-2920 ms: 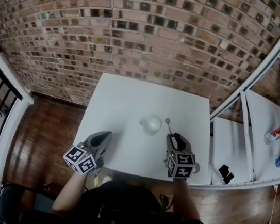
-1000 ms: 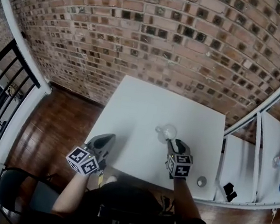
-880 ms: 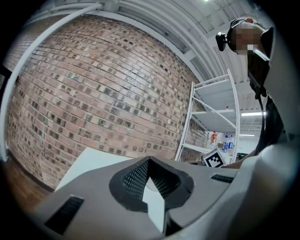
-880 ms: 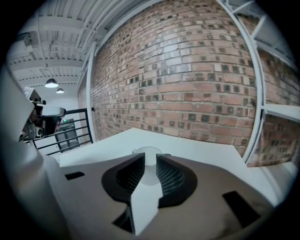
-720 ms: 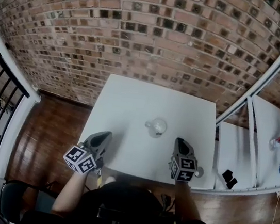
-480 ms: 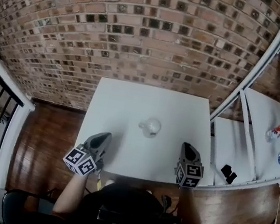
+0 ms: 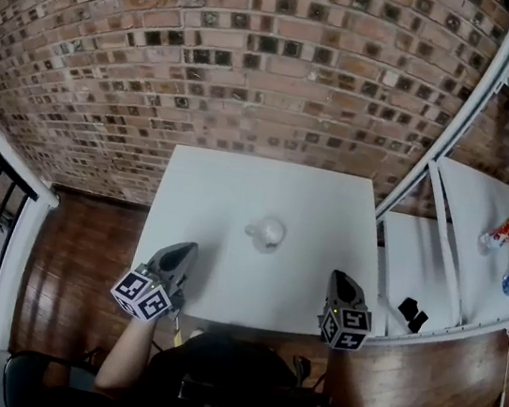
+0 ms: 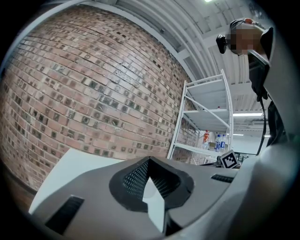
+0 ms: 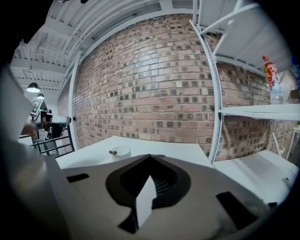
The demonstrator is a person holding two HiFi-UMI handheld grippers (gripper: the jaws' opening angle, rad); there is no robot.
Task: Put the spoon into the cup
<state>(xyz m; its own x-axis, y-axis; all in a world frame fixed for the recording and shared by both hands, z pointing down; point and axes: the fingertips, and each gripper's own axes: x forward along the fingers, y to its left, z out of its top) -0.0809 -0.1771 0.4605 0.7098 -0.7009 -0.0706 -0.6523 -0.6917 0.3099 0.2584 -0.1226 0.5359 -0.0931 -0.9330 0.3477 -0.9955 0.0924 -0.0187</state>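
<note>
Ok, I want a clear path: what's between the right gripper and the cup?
Only bare table. In the head view nothing lies between the right gripper and the cup, and the right gripper view shows the same.

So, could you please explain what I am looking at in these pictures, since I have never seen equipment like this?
There is no robot here. A person holds a two-jaw tool in each hand: the left tool and the right tool. The cubes with square markers are part of them. One picture comes from a camera on the person's head, looking down; the other two come from cameras riding on each tool, looking along its jaws. On the white table stands a white cup, with the spoon sticking out of it. Both tools have their jaws together, hold nothing, and sit at the table's near edge, apart from the cup. A white shelf rack stands to the right.
</note>
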